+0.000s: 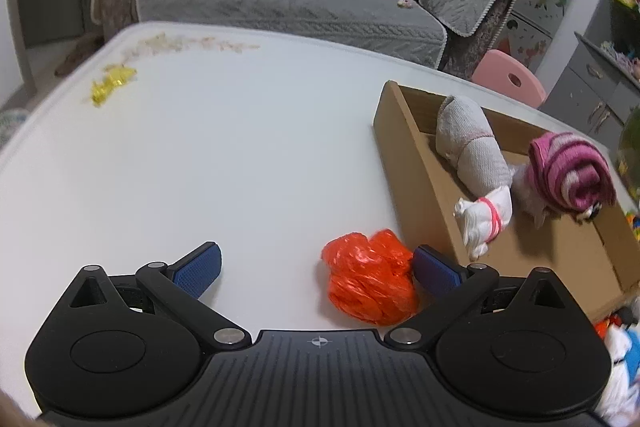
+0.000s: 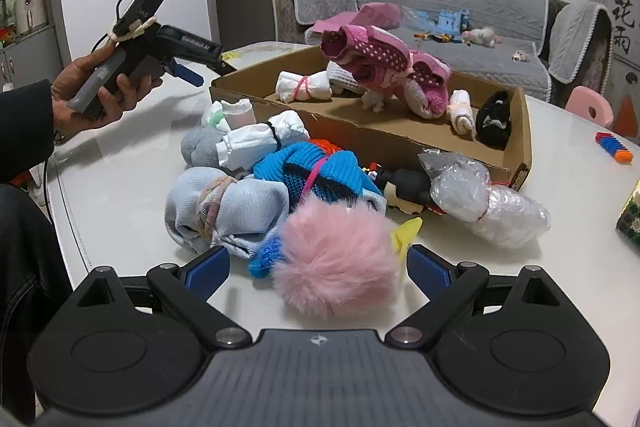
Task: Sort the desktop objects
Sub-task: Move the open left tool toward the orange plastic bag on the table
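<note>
- My left fingers (image 1: 316, 269) are standing wide apart and gripping nothing; the right blue pad is just touching a crumpled orange plastic bag (image 1: 370, 277) lying on the white table (image 1: 200, 155).
- Just beyond that bag, a shallow brown cardboard box (image 1: 416, 187) is sitting on the table, holding a grey rolled sock bundle tied with pink thread (image 1: 468, 143) and a pink-and-magenta striped knitted roll (image 1: 568, 171).
- A white cloth roll bound with a pink band (image 1: 486, 221) is leaning over the box's near wall.
- Far across the table, a small crumpled yellow wrapper (image 1: 112, 85) is lying near the edge.
- My right fingers (image 2: 318, 269) are also spread wide and empty, with a fluffy pink pompom (image 2: 336, 259) sitting between the pads; I cannot tell whether either pad is touching it.
- The pompom is joining a bright blue knitted hat (image 2: 320, 171), which is lying in a pile beside a pale blue sock bundle (image 2: 228, 211) and a white cloth roll with a dark tie (image 2: 260, 141).
- To the right, a clear bubble-wrap bundle (image 2: 488, 203) is resting on the table against the box's front wall.
- Behind the pile, the box is holding a dotted magenta sock bundle (image 2: 380, 63) and a black item (image 2: 496, 121).
- At the left, my left hand (image 2: 100, 87) is holding the other gripper above the table.
</note>
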### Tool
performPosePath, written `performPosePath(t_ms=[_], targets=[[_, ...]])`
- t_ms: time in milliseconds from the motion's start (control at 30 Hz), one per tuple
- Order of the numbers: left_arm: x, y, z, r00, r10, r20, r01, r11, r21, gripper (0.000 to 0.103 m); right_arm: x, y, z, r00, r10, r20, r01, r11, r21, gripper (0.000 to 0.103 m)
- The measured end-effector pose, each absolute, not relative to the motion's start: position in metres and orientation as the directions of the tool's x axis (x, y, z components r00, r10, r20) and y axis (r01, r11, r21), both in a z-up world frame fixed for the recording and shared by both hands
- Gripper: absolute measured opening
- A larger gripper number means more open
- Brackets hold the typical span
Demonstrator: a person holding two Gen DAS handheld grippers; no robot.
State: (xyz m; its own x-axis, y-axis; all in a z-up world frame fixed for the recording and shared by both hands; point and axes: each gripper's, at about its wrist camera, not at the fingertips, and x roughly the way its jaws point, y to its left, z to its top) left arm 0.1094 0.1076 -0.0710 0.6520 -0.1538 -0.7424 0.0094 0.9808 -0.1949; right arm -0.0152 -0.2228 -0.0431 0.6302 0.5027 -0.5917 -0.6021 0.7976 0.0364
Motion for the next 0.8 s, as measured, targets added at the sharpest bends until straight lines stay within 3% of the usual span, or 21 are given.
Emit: performPosePath(t_ms=[267, 400, 467, 600, 800], targets=[[0.105, 0.103, -0.076, 0.632, -0.044, -0.773, -0.015, 0.997, -0.070, 0.095, -0.018, -0.225, -0.044, 0.634, 0.503, -0.587, -0.595, 0.802, 0.044, 0.094], [0.086, 0.122, -0.073, 0.625, -0.001, -0.780, -0.052, 0.998, -0.042, 0.077, -0.017, -0.224, -0.041, 0.637, 0.509, -0.579, -0.598, 0.800, 0.045, 0.094], [0.077, 0.129, -0.068, 0.627, -0.022, -0.779, -0.036, 0.998, -0.058, 0.076, -0.019, -0.225, -0.040, 0.640, 0.511, -0.574, -0.599, 0.799, 0.043, 0.095], [0.072, 0.132, -0.053, 0.673, 0.022, -0.739, -0.053, 0.998, -0.018, 0.097, -0.016, -0.225, -0.041, 0.641, 0.512, -0.572, -0.597, 0.801, 0.048, 0.095], [0.098, 0.121, -0.053, 0.673, 0.016, -0.739, -0.009, 1.000, 0.014, 0.101, -0.012, -0.225, -0.044, 0.640, 0.506, -0.579, -0.586, 0.808, 0.058, 0.095]])
